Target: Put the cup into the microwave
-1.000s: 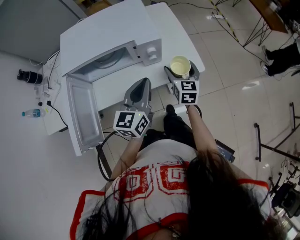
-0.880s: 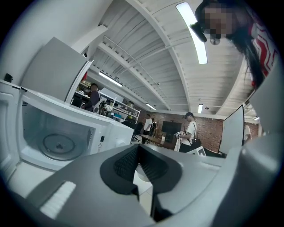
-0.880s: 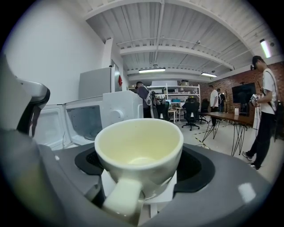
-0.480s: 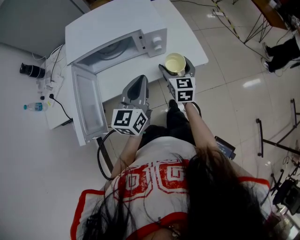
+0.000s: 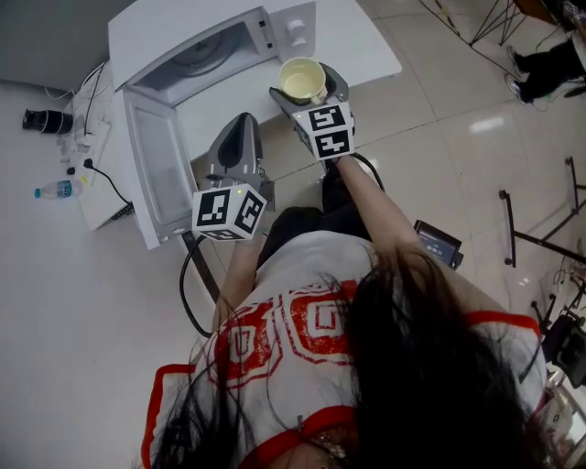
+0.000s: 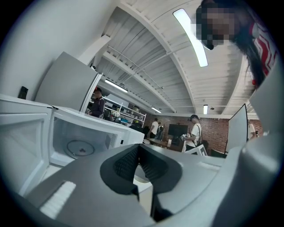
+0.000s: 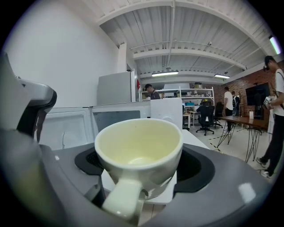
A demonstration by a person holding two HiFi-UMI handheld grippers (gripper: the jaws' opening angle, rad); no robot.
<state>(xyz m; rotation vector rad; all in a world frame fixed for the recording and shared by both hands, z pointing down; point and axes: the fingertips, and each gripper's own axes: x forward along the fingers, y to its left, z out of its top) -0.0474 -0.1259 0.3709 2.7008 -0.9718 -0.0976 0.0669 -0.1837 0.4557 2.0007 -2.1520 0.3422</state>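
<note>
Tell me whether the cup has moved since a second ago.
Yes. Held in the right gripper, the cup has shifted left against the microwave: from off its right corner to in front of its control panel.

On my feed the person wears a white T-shirt (image 5: 275, 311) with a blocky red pattern and red-trimmed sleeves, black trousers (image 5: 307, 220), and long dark hair (image 5: 412, 376) fills the five o'clock part of the head view. The left gripper (image 5: 240, 124) and the right gripper (image 5: 307, 81) are both smooth grey moulded shells. Each carries a white cube printed with black square markers: the left cube (image 5: 227, 212) and the right cube (image 5: 328, 130). A black cable (image 5: 187, 295) loops off the left cube toward seven o'clock. In the gripper views I see black ribbed pads (image 6: 125, 162) set in the grey jaws, and the same dark pads (image 7: 86, 161) on the right.
</note>
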